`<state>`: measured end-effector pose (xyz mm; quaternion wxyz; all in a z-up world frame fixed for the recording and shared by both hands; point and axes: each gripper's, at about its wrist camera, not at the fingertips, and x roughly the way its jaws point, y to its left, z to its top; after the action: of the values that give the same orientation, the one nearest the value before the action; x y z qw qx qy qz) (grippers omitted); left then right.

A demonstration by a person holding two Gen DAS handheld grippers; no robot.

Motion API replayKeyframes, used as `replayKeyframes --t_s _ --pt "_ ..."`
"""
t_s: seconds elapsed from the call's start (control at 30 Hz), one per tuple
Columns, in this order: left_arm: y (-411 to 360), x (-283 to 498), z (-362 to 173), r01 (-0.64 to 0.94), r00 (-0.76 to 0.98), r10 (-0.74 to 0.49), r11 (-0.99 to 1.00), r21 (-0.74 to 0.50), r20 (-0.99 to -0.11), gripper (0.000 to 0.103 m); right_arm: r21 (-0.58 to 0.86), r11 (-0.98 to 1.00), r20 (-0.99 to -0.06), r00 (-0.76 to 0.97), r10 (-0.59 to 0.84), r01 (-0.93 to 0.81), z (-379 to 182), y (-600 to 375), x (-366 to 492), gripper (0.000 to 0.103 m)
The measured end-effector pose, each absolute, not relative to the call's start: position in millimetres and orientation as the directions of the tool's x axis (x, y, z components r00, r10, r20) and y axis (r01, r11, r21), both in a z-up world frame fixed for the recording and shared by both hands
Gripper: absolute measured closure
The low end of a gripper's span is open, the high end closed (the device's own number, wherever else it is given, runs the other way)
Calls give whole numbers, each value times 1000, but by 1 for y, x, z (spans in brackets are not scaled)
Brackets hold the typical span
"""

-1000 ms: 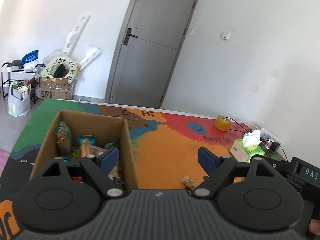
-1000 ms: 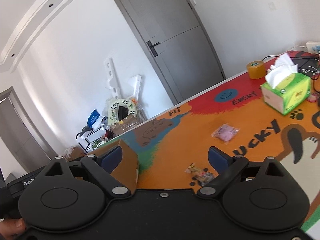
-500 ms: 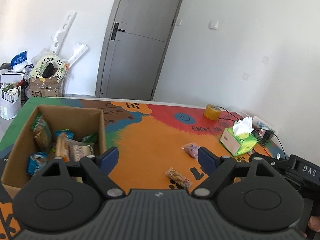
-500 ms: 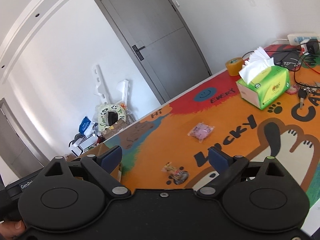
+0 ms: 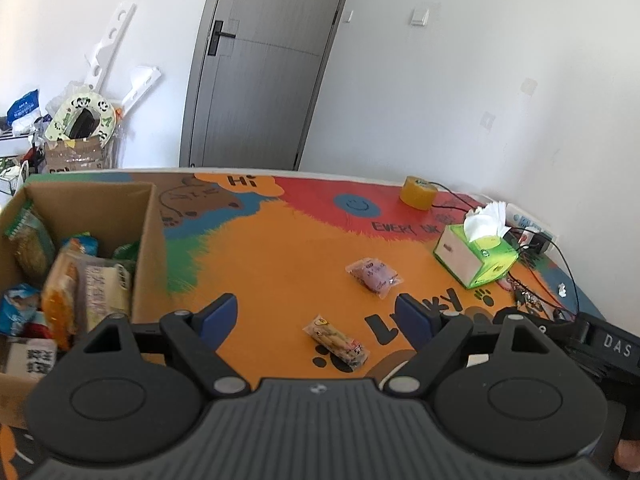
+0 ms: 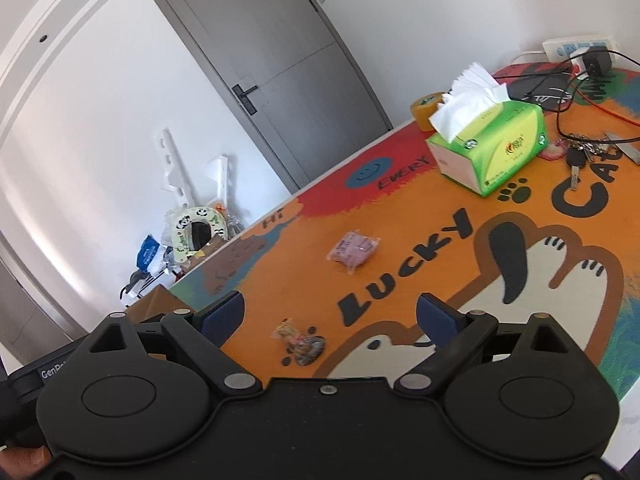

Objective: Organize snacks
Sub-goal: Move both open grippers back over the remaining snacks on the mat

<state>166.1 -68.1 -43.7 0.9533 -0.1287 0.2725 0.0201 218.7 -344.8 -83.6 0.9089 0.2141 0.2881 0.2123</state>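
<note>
Both tools spread wide and empty, crinkly pink packet, corrugated cardboard box

Both views are bright with even daylight. Shadows on the bench are soft. Fisheye distortion bows the door and walls, and the corners are dark. The box left of the jaws is slightly blurred.

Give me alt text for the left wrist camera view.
An open, empty left hand-held gripper hangs over a colourful table mat where two snack packets lie loose, a tan one and a pink one. A cardboard box of snacks stands at left.
</note>
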Motion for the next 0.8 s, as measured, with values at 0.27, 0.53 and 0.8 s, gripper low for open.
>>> replayKeyframes --t_s 0.27,0.53,0.8 --pt "-87 188 -64 -114 817 -28 971 -209 -576 19 500 832 -457 743 489 -240 -101 -358 231 9" --pt "-107 204 -82 -99 784 -31 980 -174 -619 19 523 826 -473 734 487 -210 -120 -373 242 9" --pt "-119 220 -100 -132 763 8 981 -143 -647 19 541 820 -483 729 485 -187 -133 -385 251 8"
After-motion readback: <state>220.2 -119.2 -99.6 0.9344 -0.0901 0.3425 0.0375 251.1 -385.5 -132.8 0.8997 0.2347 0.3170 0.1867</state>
